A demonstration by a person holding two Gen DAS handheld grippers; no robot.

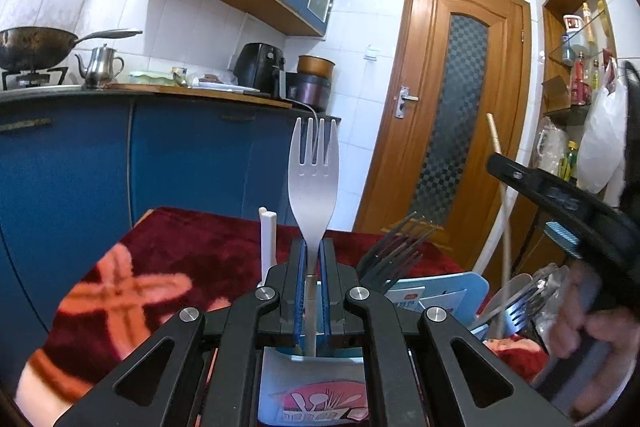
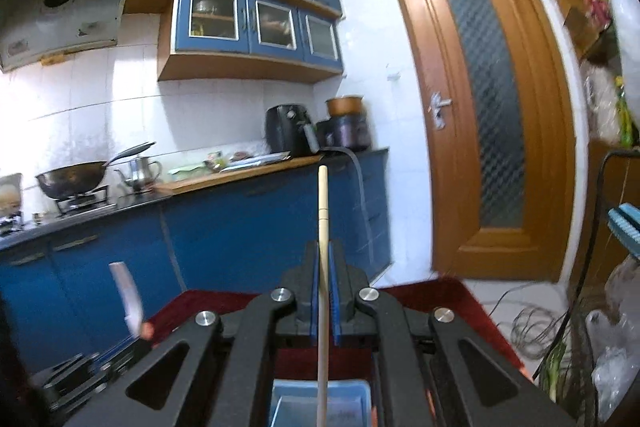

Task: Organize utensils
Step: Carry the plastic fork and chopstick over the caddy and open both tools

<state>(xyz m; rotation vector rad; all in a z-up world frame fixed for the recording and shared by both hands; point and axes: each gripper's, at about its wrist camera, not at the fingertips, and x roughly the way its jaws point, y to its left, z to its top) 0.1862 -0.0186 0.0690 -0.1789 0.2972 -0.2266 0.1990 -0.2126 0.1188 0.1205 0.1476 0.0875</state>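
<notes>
Both black grippers, left gripper and right gripper, are showing blue ribbed pads and silver round screws.

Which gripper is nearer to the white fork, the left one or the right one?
Left. The left gripper is shut on the white fork, holding it upright by its neck. The right gripper is apart from it, shut on a chopstick.

Chopstick cut off (bottom edge).

2 tools, 1 fork, 1 chopstick, 1 door.
</notes>
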